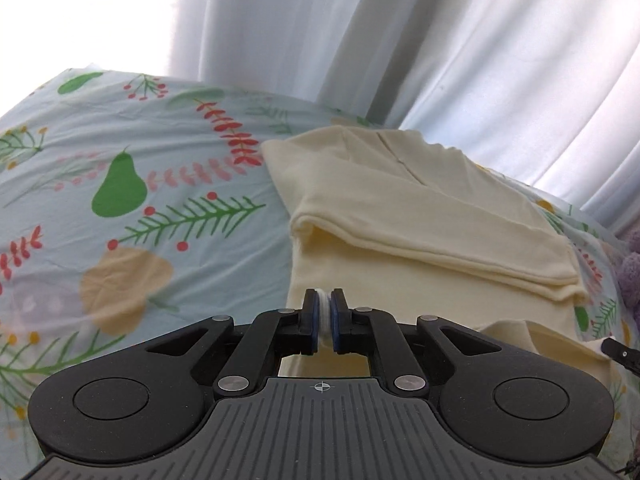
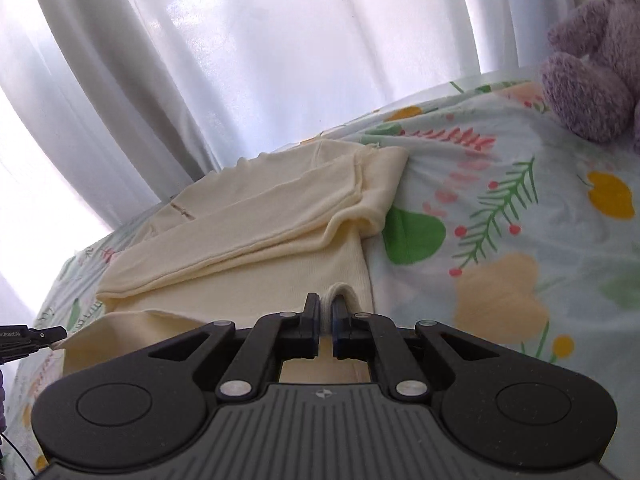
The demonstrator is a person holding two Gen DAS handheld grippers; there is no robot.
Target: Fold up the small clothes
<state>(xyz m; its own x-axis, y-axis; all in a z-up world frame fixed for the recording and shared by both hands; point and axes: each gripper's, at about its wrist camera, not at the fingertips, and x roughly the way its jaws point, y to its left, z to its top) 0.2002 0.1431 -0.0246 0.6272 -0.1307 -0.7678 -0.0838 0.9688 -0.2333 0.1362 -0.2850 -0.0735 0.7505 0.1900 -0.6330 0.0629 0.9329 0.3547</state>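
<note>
On floral sheet (image 1: pixel 120 140), grippers pinch soft cream garment (image 1: pixel 420 216).

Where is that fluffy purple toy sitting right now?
In the right wrist view, the purple plush toy sits at the upper right on the floral bedsheet, by the white curtain.

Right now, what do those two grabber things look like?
They look like twins. Each one, the left gripper and the right gripper, has a dark grey ribbed body, two round black bumps at the sides, black arm links with silver pins, and two flat black fingers with blue pads inside. A little white crosshair mark sits in the middle. No hands or sleeves show.
</note>
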